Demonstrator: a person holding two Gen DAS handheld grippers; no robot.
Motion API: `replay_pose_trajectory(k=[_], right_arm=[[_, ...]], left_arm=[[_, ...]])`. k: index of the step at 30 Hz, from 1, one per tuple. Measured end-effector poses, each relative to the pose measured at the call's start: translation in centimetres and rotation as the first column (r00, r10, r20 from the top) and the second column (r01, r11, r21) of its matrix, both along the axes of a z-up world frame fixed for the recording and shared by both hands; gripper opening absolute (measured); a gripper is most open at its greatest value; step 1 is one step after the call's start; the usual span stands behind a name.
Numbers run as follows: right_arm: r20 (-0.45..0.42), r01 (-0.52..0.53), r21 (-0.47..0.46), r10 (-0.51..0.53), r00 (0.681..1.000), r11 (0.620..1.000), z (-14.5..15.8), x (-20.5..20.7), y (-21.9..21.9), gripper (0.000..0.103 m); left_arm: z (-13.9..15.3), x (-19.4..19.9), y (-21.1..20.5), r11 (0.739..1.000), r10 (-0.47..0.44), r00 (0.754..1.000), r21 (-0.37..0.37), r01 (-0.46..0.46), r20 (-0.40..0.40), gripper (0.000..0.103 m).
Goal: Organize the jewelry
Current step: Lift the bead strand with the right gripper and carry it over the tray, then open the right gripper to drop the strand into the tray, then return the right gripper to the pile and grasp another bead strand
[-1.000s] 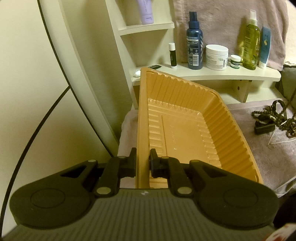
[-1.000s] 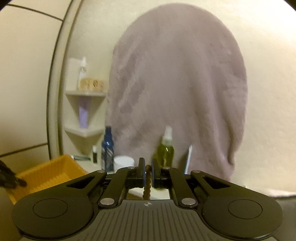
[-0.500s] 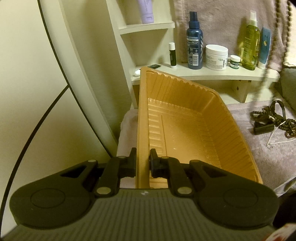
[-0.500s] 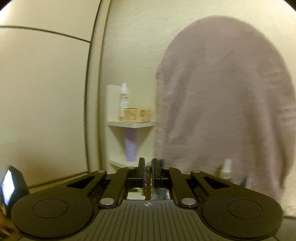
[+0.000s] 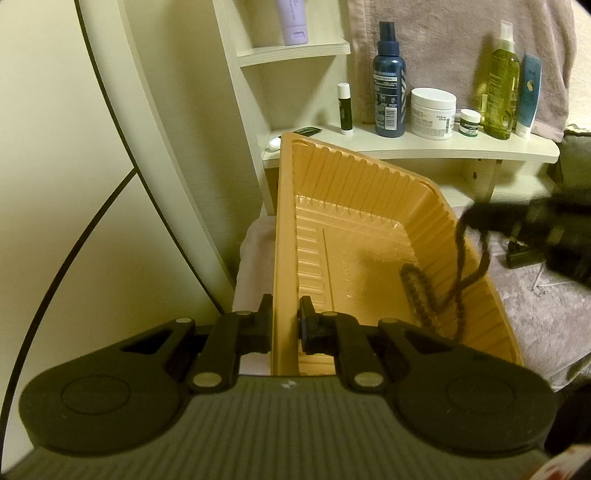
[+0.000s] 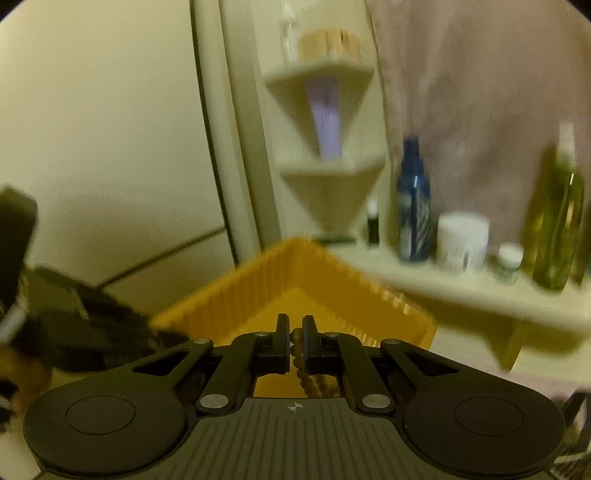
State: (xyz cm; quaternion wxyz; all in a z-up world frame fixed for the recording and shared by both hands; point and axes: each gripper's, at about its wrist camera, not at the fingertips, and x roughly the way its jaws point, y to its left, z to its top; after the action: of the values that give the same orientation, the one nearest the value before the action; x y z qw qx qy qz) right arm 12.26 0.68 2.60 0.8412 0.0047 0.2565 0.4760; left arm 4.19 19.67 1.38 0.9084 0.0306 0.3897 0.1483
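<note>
The brown bead necklace (image 5: pixel 421 291) was draped into the orange plastic tray (image 5: pixel 354 206), its lower loop lying on the tray floor near the right wall while the upper strands ran up over that wall to your right hand-held gripper (image 5: pixel 476 216). From the right wrist view you had that right hand-held gripper (image 6: pixel 294 343) pinched tight on the bead strand (image 6: pixel 295 345), jaws almost touching with the beads caught between them and more beads hanging just below. That whole view was blurry, so finer detail on the beads is hard to call.

Your left hand-held gripper (image 5: pixel 286 319) was clamped on the tray's near left wall, one finger outside and one inside, holding the tray tilted up at the front edge. The tray sat on a pale towel (image 5: pixel 255 243) spread under it.

Off to the right on the grey fuzzy cloth (image 5: pixel 546 317) there was a thin silver chain (image 5: pixel 550 286), partly hidden behind the right gripper.

Behind the tray was a cream shelf (image 5: pixel 424 149) holding a lip balm stick (image 5: pixel 344 107), a dark blue spray bottle (image 5: pixel 388 85), a white cream jar (image 5: pixel 433 112), a small green-labelled pot (image 5: pixel 470 122), a yellow-green spray bottle (image 5: pixel 499 85) and a blue tube (image 5: pixel 529 96). A lilac tube (image 5: pixel 291 20) stood on the higher shelf.
</note>
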Motion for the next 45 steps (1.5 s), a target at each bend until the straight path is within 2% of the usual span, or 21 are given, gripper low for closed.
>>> replay_pose_trajectory(k=[5, 11, 13, 14, 15, 19, 23, 28, 33, 38, 45], right_arm=[[-0.084, -0.023, -0.043, 0.019, 0.996, 0.999, -2.9, 0.1, 0.4, 0.006], [-0.100, -0.025, -0.034, 0.022, 0.995, 0.999, -3.6, -0.6, -0.3, 0.009], [-0.086, 0.001, -0.035, -0.004, 0.996, 0.999, -3.2, -0.9, -1.0, 0.037], [-0.079, 0.018, -0.027, -0.020, 0.997, 0.999, -3.2, -0.9, -1.3, 0.064], [-0.071, 0.034, -0.009, -0.034, 0.997, 0.999, -3.0, -1.0, -1.9, 0.069], [-0.059, 0.124, 0.006, -0.123, 0.991, 0.992, -2.7, -1.0, -4.7, 0.069], [-0.038, 0.242, -0.001, -0.242, 0.970, 0.970, -2.9, -1.1, -8.4, 0.069], [-0.033, 0.391, -0.035, -0.392, 0.919, 0.920, -3.9, -0.9, -13.5, 0.069], [-0.040, 0.491, -0.098, -0.497, 0.867, 0.865, -5.6, -0.3, -17.3, 0.069], [-0.007, 0.538, -0.148, -0.545, 0.838, 0.830, -7.1, -0.1, -19.6, 0.069], [0.012, 0.527, -0.200, -0.536, 0.844, 0.826, -8.5, 0.4, -20.0, 0.068]], left_arm=[[-0.1, -0.1, 0.0, 1.000, 0.001, 1.000, 0.000, -0.001, 0.000, 0.012], [-0.1, -0.1, 0.0, 1.000, 0.002, 1.000, 0.002, -0.002, -0.001, 0.012], [-0.1, -0.1, 0.0, 1.000, 0.001, 1.000, 0.002, -0.001, -0.001, 0.012], [-0.1, -0.1, 0.0, 1.000, 0.001, 1.000, 0.003, 0.000, -0.002, 0.012], [0.0, -0.1, 0.0, 1.000, 0.001, 1.000, 0.002, -0.001, -0.002, 0.012], [0.0, 0.0, 0.0, 1.000, 0.001, 1.000, 0.006, -0.001, -0.004, 0.012], [0.0, 0.0, -0.1, 1.000, 0.000, 1.000, 0.009, 0.000, -0.006, 0.012], [0.0, -0.1, 0.0, 1.000, 0.001, 1.000, 0.011, -0.001, -0.006, 0.012], [0.0, 0.0, 0.0, 1.000, -0.002, 1.000, 0.011, 0.002, -0.007, 0.012], [0.0, 0.0, 0.1, 1.000, -0.003, 1.000, 0.014, 0.003, -0.010, 0.012], [0.0, 0.1, -0.1, 1.000, -0.003, 1.000, 0.019, 0.003, -0.010, 0.012]])
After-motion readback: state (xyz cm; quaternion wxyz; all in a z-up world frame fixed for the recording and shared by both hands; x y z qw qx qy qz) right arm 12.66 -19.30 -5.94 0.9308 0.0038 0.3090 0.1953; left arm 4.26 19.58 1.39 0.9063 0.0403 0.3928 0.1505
